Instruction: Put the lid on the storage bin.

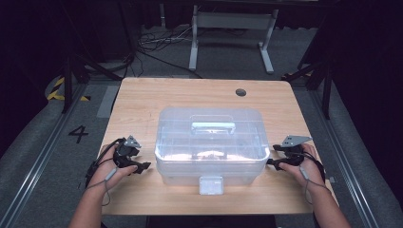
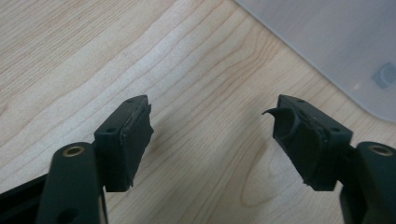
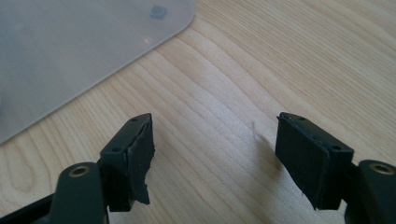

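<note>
A clear plastic storage box [image 1: 210, 142] with a lid, a top handle [image 1: 213, 126] and a front latch [image 1: 211, 185] sits mid-table. My left gripper [image 1: 142, 166] rests just off its left side, jaws wide apart with only bare wood between them; the same left gripper [image 2: 212, 140] has a corner of the box [image 2: 336, 46] beyond its upper right. Off the box's right side is my right gripper [image 1: 272, 161], likewise open and empty. Between the spread pads of the right gripper [image 3: 215, 158] lies bare table, the box [image 3: 70, 51] at upper left.
The wooden table [image 1: 142, 99] has a round cable hole [image 1: 241, 92] at the back right. Beyond it on the floor stand a white frame [image 1: 233, 28] and loose cables [image 1: 157, 42]. A floor marking "4" [image 1: 78, 134] lies left of the table.
</note>
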Tool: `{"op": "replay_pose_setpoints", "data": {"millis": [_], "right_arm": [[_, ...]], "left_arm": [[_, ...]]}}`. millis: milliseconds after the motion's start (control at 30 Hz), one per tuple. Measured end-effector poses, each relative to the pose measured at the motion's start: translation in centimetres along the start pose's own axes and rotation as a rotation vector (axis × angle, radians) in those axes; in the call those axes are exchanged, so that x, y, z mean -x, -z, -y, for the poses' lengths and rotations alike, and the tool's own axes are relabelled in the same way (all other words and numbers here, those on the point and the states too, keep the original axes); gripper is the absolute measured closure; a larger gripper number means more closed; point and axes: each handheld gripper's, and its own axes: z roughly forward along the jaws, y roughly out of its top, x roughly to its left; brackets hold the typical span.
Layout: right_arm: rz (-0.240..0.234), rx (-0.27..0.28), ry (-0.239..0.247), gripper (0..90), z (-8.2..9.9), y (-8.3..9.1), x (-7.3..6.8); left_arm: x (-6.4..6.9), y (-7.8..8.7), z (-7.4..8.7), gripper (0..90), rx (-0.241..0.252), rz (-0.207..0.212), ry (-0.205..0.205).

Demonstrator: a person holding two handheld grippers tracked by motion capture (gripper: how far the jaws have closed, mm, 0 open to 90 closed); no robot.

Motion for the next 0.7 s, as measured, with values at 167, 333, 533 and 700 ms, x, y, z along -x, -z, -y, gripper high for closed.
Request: {"op": "replay_pose_setpoints", "data": {"millis": [167,333,533,700], "right_arm": [[0.004,0.018,-0.017,23.0,0.16,-0.23,-0.15],[-0.004,0.030,-0.054,20.4,0.31,-0.44,-0.17],[-0.011,0.032,-0.059,19.6,0.32,-0.42,-0.10],[-0.026,0.030,-0.073,20.0,0.36,-0.24,0.06]], "left_arm": [[-0.01,-0.09,-0.13,27.6,-0.007,-0.010,-0.001],[-0.06,-0.16,-0.11,27.0,-0.007,-0.012,0.019],[-0.12,-0.17,-0.26,26.7,0.008,-0.013,0.025],[-0.20,-0.08,-0.29,26.8,0.015,-0.014,0.041]]}}
